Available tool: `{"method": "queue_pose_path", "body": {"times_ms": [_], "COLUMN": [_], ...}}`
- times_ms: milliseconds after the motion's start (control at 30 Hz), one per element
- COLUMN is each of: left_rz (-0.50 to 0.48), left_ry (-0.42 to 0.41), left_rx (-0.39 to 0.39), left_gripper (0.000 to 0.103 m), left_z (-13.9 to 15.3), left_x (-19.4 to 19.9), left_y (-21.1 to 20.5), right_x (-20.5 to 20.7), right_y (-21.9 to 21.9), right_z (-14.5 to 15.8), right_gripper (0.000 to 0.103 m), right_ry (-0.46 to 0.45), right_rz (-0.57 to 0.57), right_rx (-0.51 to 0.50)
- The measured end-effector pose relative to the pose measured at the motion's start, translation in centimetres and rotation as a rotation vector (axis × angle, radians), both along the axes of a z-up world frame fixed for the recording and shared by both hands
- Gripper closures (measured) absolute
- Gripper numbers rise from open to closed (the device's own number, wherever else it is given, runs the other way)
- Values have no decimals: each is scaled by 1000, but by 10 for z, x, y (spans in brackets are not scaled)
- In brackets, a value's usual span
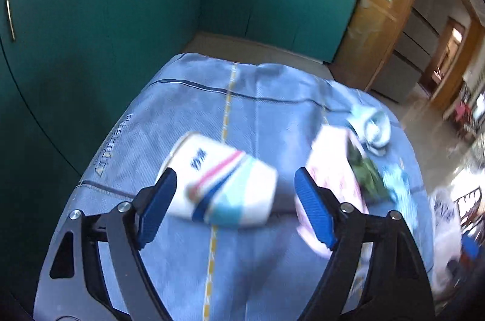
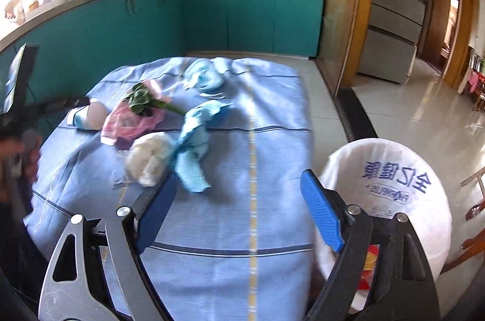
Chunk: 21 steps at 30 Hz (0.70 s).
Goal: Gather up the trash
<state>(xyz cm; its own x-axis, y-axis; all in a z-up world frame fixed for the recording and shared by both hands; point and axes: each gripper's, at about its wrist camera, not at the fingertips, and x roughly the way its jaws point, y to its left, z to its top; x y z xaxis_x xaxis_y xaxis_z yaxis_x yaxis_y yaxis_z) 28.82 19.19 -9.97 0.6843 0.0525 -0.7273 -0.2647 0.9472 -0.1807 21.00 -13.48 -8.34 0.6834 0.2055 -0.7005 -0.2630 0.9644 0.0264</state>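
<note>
A white paper cup (image 1: 224,184) with red and blue stripes lies on its side on the blue tablecloth (image 1: 188,115). My left gripper (image 1: 235,184) is open, with the cup between its fingers. The cup also shows in the right wrist view (image 2: 89,116). A pink wrapper (image 2: 130,121) with green leaves (image 2: 141,99), a white crumpled wad (image 2: 150,157) and blue tissues (image 2: 194,145) lie on the cloth. My right gripper (image 2: 239,190) is open and empty above the cloth. A white-lined trash bin (image 2: 391,190) stands to its right.
Teal kitchen cabinets (image 2: 212,18) run behind the table. A crumpled blue mask (image 2: 203,75) lies near the far edge. A wooden door frame (image 2: 357,18) and a fridge (image 2: 394,2) stand to the right. The left hand-held gripper (image 2: 21,96) shows at the left.
</note>
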Motion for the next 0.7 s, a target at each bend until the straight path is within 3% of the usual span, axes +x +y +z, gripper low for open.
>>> {"method": "queue_pose_path", "body": {"times_ms": [100, 200, 233, 267, 500, 700], "left_rz": [29, 32, 25, 11, -150, -253], "left_ry": [19, 118, 135, 148, 135, 90], "left_rx": [-40, -45, -53, -59, 1, 8], "left_gripper": [16, 17, 20, 29, 34, 35], "left_z": [-2, -17, -20, -22, -26, -16], "left_x": [29, 54, 57, 57, 14, -52], "left_y": [16, 22, 21, 21, -2, -19], "right_x": [0, 3, 3, 3, 10, 34], "right_y": [10, 15, 17, 18, 31, 53], "right_z": [-3, -7, -8, -8, -13, -22], "right_gripper": [21, 21, 21, 21, 21, 21], "right_ry": [20, 42, 44, 45, 55, 76], "right_rz": [7, 4, 6, 9, 47, 89], "right_rx": [-8, -4, -4, -6, 7, 60]}}
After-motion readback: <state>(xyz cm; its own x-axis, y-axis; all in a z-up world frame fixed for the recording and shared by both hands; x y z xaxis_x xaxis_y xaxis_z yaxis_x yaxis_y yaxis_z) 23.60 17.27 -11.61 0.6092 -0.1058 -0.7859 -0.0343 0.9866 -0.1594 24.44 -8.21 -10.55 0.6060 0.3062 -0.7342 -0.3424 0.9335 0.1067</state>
